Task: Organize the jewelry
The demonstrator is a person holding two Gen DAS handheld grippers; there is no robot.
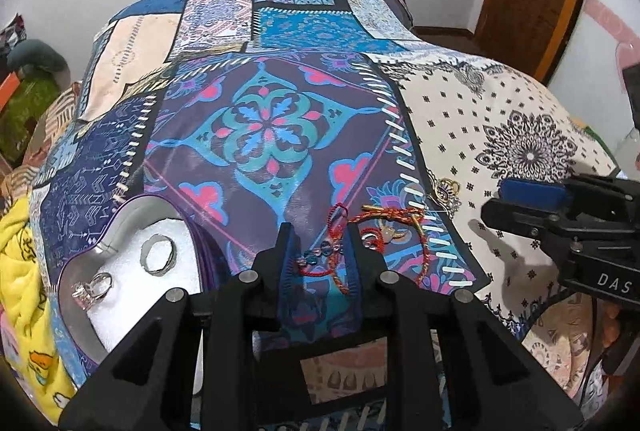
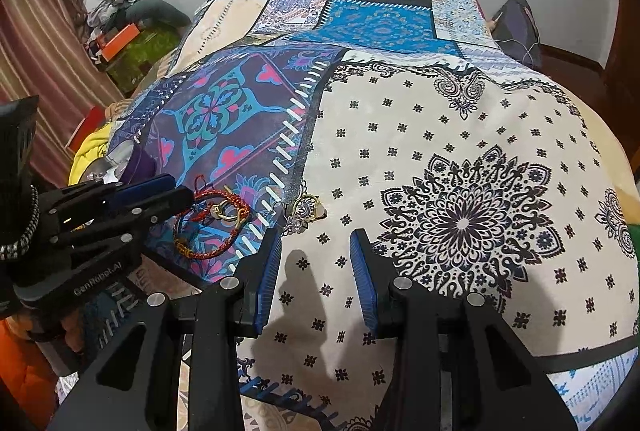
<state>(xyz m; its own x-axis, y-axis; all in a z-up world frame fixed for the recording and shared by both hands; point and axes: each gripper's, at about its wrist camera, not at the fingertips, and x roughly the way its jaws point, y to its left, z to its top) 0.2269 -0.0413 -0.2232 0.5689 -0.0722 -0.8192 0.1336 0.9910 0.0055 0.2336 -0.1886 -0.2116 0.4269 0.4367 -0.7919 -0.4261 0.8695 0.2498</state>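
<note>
Bracelets between my left fingers, not clamped yet

Red thread bracelets (image 1: 340, 251) lie tangled on the bedspread (image 1: 500, 119), right of the jewelry box (image 1: 80, 259). Left gripper (image 1: 320, 251) parted around them; right gripper (image 2: 316, 267) parted, empty. Light, limp, snaggy, so I'd pinch the braided cord.

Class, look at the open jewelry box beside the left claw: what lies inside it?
Inside the jewelry box, on white foam, lie a plain band ring and a stone-set ring. The left claw's arm covers the box's near corner, so anything there is hidden.
</note>
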